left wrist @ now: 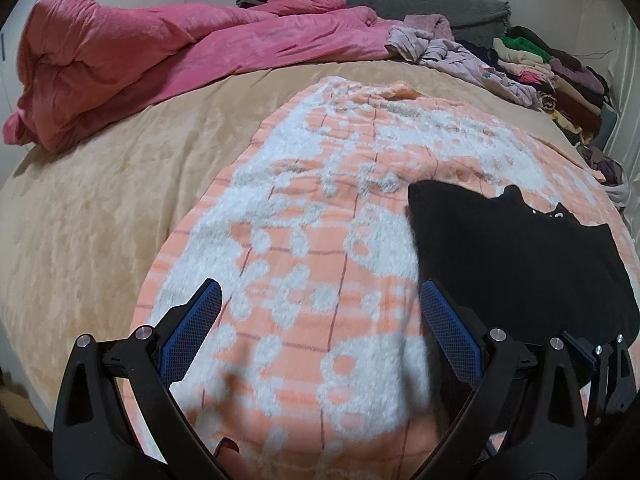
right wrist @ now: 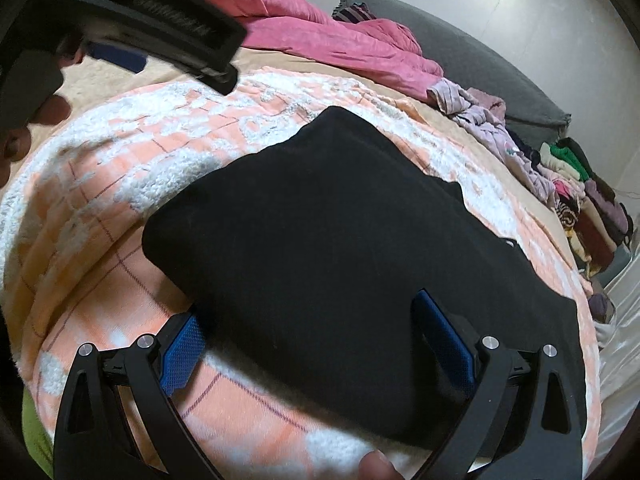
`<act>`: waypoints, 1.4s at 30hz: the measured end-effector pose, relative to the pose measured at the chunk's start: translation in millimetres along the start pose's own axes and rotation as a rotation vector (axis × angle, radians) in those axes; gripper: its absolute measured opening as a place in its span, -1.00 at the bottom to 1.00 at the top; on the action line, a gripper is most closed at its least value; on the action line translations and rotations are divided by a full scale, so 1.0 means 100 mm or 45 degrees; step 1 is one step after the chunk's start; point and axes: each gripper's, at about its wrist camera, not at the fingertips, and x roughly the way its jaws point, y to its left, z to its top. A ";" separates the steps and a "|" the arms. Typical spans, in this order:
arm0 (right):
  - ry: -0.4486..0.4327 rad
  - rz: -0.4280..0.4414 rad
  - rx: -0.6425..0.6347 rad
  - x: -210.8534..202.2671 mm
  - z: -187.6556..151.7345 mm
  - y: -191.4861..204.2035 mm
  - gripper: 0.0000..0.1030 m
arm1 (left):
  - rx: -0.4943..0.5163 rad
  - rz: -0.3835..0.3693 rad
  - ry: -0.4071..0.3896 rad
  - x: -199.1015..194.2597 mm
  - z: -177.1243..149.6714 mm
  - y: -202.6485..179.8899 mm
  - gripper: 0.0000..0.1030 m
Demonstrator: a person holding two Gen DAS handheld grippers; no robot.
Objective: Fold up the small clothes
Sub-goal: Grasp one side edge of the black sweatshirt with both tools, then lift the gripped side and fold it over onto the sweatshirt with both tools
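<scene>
Both grippers hang wide open, left gripper (left wrist: 320, 332) beside and right gripper (right wrist: 316, 352) over the black garment (right wrist: 340, 248) on the peach towel (left wrist: 304, 240). Looks soft, floppy; I'd pinch a corner edge.

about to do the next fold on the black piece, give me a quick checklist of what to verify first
1. Black garment lies flat on the peach-and-white blanket: ok.
2. Left gripper open and empty: ok.
3. Right gripper open, over the garment's near edge: ok.
4. Right fingers actually touching the cloth: cannot tell.
5. Blanket left of the garment free for folding: ok.
6. Folded clothes stack well away from the garment: ok.
</scene>
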 end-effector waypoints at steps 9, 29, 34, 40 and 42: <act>-0.073 -0.052 -0.019 -0.03 0.00 -0.05 0.65 | 0.005 -0.106 0.062 0.22 0.25 -0.16 0.81; -0.206 0.205 0.263 -0.33 -0.09 -0.58 -0.69 | -0.130 -0.498 0.331 0.74 0.33 -0.70 0.69; -0.199 0.207 0.249 -0.33 -0.10 -0.55 -0.69 | -0.171 -0.559 0.398 0.82 0.28 -0.80 0.08; -0.205 0.221 0.252 -0.34 -0.12 -0.58 -0.71 | -0.116 -0.495 0.328 0.65 0.27 -0.96 -0.62; -0.212 0.219 0.262 -0.37 -0.14 -0.60 -0.72 | -0.088 -0.477 0.296 0.56 0.30 -1.01 -0.67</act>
